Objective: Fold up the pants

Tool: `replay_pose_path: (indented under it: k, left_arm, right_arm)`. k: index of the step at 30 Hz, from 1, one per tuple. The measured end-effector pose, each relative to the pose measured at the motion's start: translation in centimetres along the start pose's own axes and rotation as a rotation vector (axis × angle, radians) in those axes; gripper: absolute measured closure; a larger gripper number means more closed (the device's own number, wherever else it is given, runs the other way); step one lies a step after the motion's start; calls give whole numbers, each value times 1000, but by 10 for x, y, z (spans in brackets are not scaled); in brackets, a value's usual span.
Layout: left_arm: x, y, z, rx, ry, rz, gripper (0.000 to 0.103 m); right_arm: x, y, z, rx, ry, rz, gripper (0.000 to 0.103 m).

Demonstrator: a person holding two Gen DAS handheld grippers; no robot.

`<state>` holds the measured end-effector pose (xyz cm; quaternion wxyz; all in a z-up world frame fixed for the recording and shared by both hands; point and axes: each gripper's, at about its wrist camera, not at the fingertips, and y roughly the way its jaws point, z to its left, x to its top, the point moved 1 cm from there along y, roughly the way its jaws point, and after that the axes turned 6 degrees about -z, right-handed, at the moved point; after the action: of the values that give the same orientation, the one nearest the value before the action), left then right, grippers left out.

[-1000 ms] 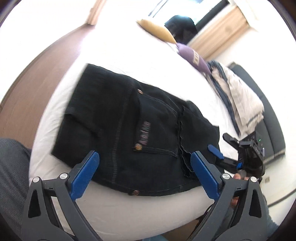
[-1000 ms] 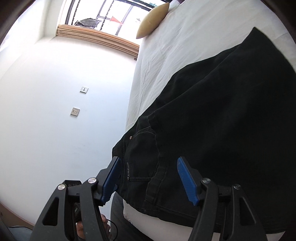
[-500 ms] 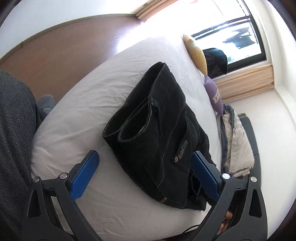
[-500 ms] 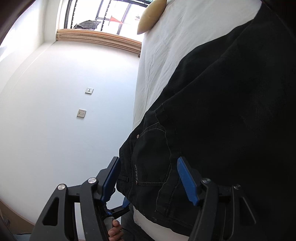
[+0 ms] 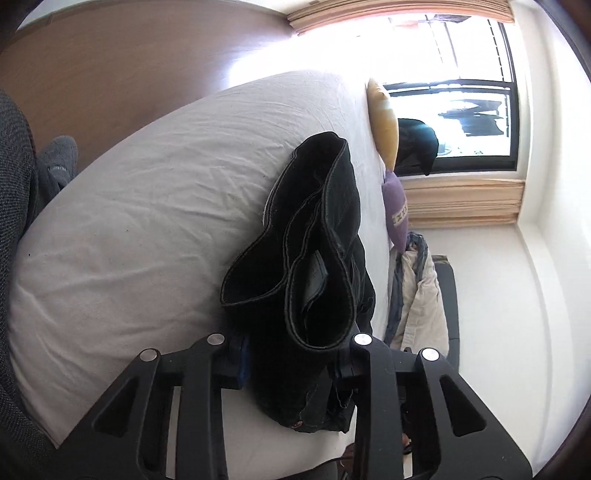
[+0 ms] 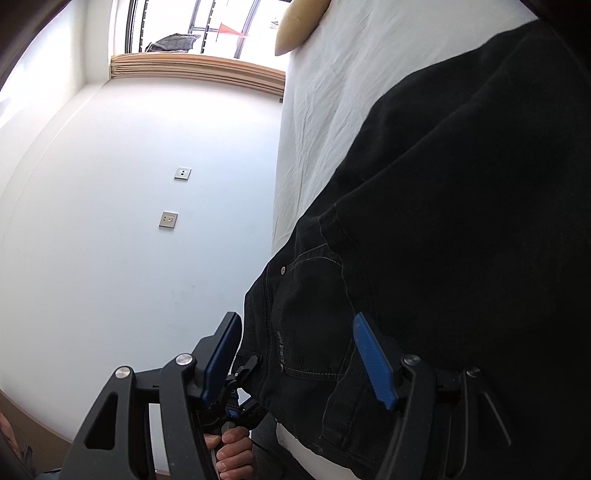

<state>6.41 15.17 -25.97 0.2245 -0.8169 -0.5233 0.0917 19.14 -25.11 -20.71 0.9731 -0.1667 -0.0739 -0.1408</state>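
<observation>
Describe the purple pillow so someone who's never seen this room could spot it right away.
Find the white bed and follow its far edge toward the window. There a yellow pillow stands on edge, and the purple pillow sits just below it in the left wrist view. It is the only purple thing, with a pale checked patch.

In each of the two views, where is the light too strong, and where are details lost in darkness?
Left wrist view: the window is overexposed and glare washes out the far edge of the bed. Right wrist view: the window is also blown out, while the black pants show almost no texture on the right side.
</observation>
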Motion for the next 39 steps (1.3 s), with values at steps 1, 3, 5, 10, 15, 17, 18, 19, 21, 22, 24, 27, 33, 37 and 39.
replay_pose_path:
  k: [1,3,5,10,15,17,18,19,21,22,24,27,33,37,39]
  left_arm:
    - [1,0,0,-4,6,3,79]
    - [3,-2,-5,-6,38,4,81]
    - [2,-1,-11,-3,63,3,82]
    - [-1,-4,-42,-7,165,-5,86]
    - [-3,-6,-83,-25,259,-5,87]
    - [-9,-7,-102,-26,310,-5,87]
    - [-12,-7,-113,-29,345,-4,87]
    - [-17,-6,-126,-32,381,-2,87]
    - [-29,-1,-154,-47,454,10,87]
    - [-38,2,-171,-55,489,17,87]
    - [-57,19,-204,-72,569,44,87]
    - [-96,53,-249,-82,708,103,87]
    - [-201,130,-283,-41,991,244,87]
    - [-251,169,-269,18,1102,336,87]
    - [-271,176,-269,24,1153,364,87]
  right_arm:
    - [4,6,2,2,-7,16,36]
    - [11,20,3,-14,-11,50,36]
    - [13,38,-9,-124,-2,114,37]
    - [8,45,-11,-167,-31,110,50]
    - [3,22,10,-180,-98,42,34]
    - [2,10,14,-179,-104,37,33]
    - [2,4,15,-181,-110,38,33]
    - [3,-1,17,-184,-117,39,33]
    - [7,-13,20,-173,-123,36,33]
    - [9,-22,19,-162,-118,27,33]
    - [17,-41,17,-132,-95,-6,33]
    - [30,-72,12,-72,-54,-67,33]
    - [56,-128,-4,-21,-35,-119,24]
    - [61,-135,-11,-36,-58,-76,20]
    - [60,-135,-16,-64,-73,-40,20]
